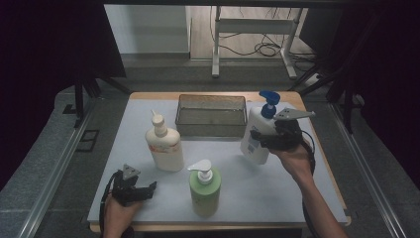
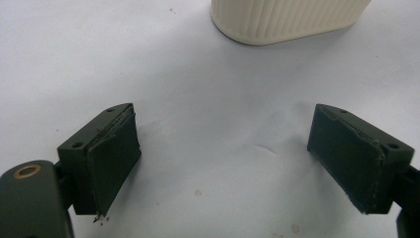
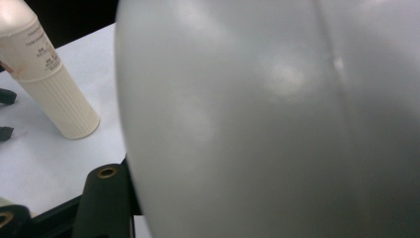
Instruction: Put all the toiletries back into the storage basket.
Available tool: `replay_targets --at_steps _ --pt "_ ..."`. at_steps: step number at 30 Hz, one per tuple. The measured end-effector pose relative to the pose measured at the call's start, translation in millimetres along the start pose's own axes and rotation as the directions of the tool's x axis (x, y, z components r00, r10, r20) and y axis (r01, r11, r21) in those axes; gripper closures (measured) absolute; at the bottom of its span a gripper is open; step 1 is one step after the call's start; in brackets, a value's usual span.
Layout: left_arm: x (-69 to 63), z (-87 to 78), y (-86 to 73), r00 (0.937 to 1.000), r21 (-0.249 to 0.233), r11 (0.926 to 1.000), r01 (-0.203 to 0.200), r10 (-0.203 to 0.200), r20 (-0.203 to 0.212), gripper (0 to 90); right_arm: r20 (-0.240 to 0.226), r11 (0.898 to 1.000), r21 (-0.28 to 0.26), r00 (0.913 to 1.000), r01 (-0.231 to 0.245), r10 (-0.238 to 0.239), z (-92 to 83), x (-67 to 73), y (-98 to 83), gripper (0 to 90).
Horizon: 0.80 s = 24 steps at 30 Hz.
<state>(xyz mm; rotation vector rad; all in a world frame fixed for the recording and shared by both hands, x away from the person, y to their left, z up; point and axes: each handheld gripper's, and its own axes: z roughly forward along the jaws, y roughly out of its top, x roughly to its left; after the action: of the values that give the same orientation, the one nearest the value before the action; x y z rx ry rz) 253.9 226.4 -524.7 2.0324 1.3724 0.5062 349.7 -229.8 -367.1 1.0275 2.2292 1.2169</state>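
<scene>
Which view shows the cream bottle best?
The high view: the cream bottle stands whole and upright on the table, left of the green pump bottle. The left gripper view catches just its ribbed base beyond the open jaws. The right gripper view shows it tilted at the left edge, beside the held white bottle.

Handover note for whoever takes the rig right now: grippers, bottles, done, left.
Right gripper: shut on the white bottle with blue pump, held tilted, beside the right end of the clear bin.
Left gripper: open, nothing between its jaws, low over the table near the cream bottle.
Green bottle stands upright at the front centre.
Done: the white bottle is gripped. The bin looks empty.
Left, probably: set that bottle in the bin, then the other two.
</scene>
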Motion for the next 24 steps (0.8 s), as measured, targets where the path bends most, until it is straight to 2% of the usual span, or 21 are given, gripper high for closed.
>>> replay_targets --at_steps 15,24 --pt "0.2 -0.1 0.0 1.0000 0.002 1.0000 -0.002 0.002 0.001 12.0 -0.008 1.000 -0.019 0.9999 0.007 -0.007 16.3 9.3 27.1 37.1" --pt "0.0 0.0 0.1 1.0000 0.000 1.0000 0.001 -0.001 0.001 12.0 -0.004 0.999 -0.026 0.9995 0.030 -0.030 26.7 16.2 41.9 37.0"
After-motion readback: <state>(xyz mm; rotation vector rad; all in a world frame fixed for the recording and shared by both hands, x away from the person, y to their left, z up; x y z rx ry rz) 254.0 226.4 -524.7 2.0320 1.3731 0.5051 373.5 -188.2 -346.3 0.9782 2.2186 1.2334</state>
